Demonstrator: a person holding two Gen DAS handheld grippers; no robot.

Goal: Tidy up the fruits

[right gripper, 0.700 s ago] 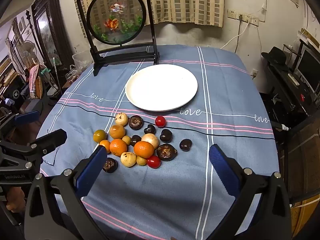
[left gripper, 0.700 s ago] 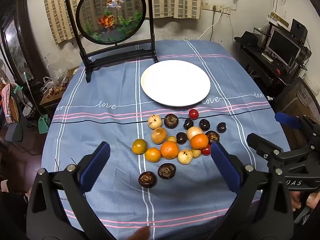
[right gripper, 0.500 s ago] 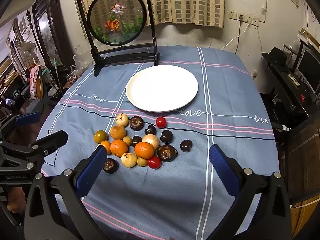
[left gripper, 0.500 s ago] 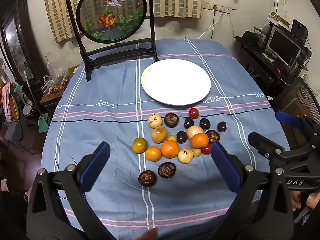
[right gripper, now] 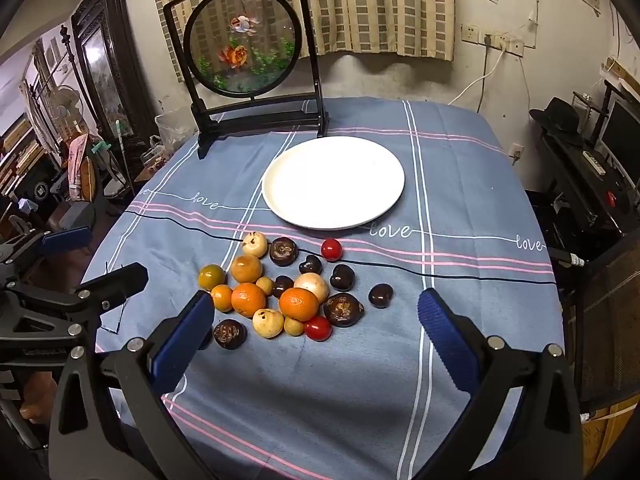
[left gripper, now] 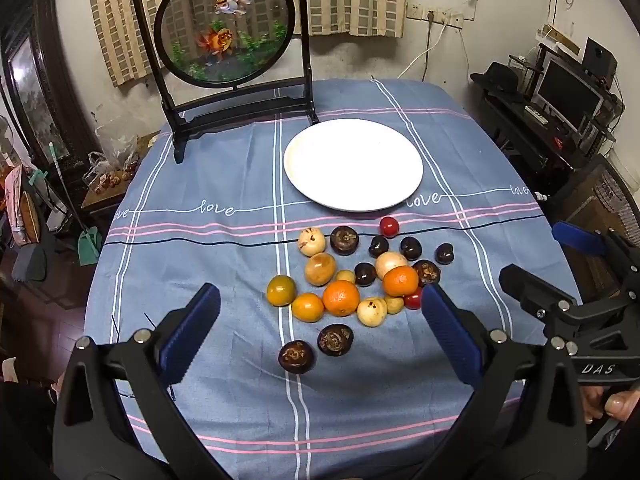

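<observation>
A cluster of small fruits [left gripper: 352,276] lies on the blue tablecloth: oranges [left gripper: 341,298], tan round fruits, dark brown ones and red cherry tomatoes [left gripper: 389,226]. It also shows in the right wrist view [right gripper: 288,288]. An empty white plate [left gripper: 353,165] [right gripper: 333,182] sits just beyond them. My left gripper [left gripper: 320,328] is open and empty, held above the table's near edge before the cluster. My right gripper [right gripper: 312,332] is open and empty, near the front right of the fruits. Each gripper shows at the other view's edge.
A black stand with a round goldfish screen [left gripper: 226,24] stands at the table's far edge, behind the plate. A desk with a monitor [left gripper: 568,96] is to the right of the table; clutter and a dark cabinet [right gripper: 108,64] are to the left.
Both grippers have moved slightly forward and lower toward the fruits; the scene has drifted a little in both views. Nothing on the table has moved.
</observation>
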